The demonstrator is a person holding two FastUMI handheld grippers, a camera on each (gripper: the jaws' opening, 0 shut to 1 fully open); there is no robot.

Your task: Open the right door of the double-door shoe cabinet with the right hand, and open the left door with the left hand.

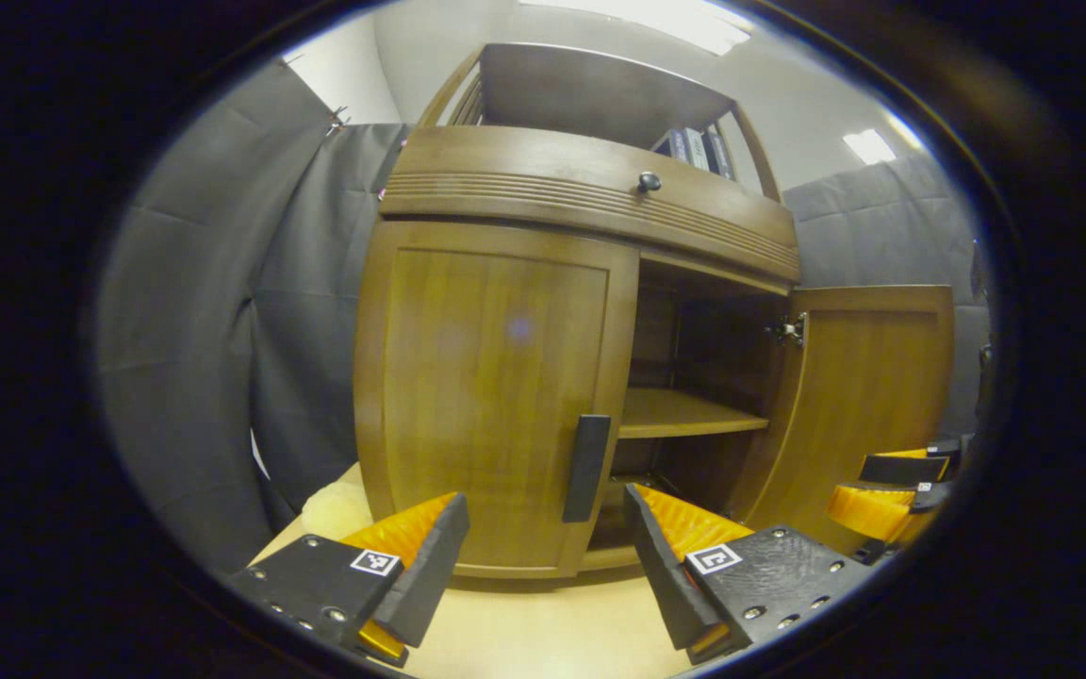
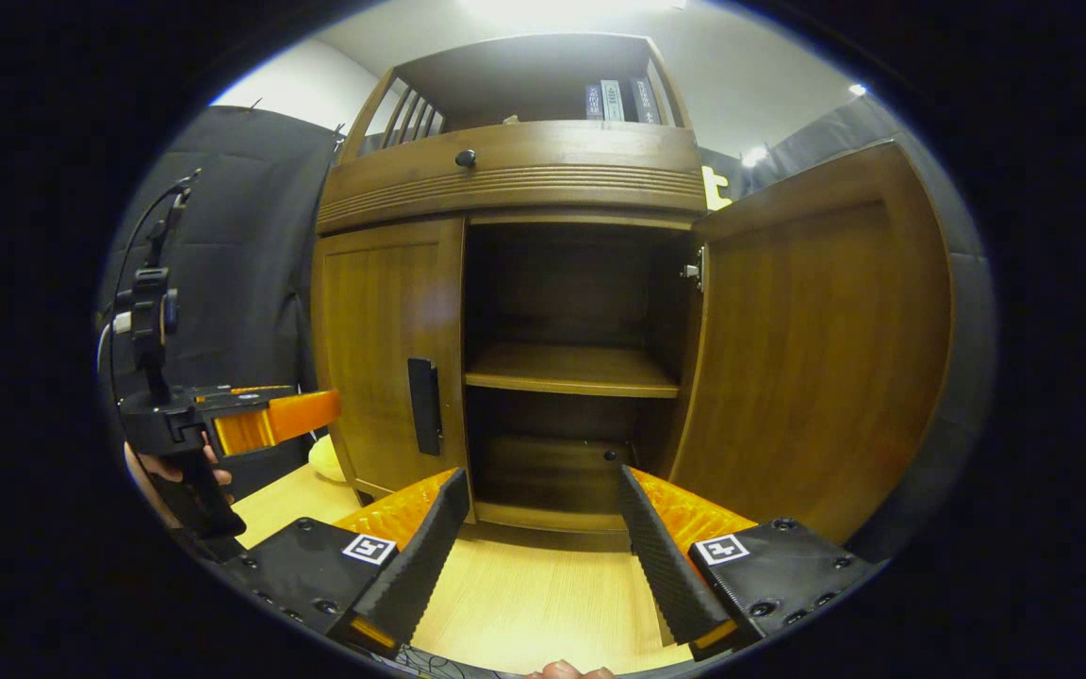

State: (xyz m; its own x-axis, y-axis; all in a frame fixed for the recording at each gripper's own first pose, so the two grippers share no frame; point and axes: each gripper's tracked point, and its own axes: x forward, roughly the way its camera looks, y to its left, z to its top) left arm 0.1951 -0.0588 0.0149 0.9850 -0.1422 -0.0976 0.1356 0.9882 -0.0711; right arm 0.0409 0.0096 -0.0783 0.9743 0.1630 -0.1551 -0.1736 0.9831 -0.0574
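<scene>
Shoe cabinet (image 1: 590, 189) stands on the desk (image 1: 543, 622), straight ahead of both hand-held grippers. Right door (image 2: 816, 339) is swung wide, hinged out to the right of the right hand-held gripper (image 2: 543, 538); interior shelf (image 2: 571, 370) exposed, nothing seen on it. Left door (image 1: 486, 387) is closed, flush with the frame.

Step in hand, as judged: right-door half done; left door not yet started.

Left hand-held gripper (image 1: 548, 538): jaws spread wide, grasping nothing. The dark vertical handle (image 1: 587, 467) on the left door's inner edge sits just ahead, between the two fingers in line of sight but beyond the tips, no contact.

Right hand-held gripper: jaws spread, empty, clear of its door, pointed at the open compartment. In the left gripper view it shows low at far right (image 1: 892, 490), near the open door's lower edge.

In the right gripper view the left hand-held gripper (image 2: 270, 420) is off to the left, carried by a hand (image 2: 161, 467), near the closed door's front.

Next move calls for: advance the left hand-held gripper until the fingers straddle the handle, close on it, then pull along an arc about the left-side hinges. Handle is slim; a centred approach is needed or the fingers may slip off.
</scene>
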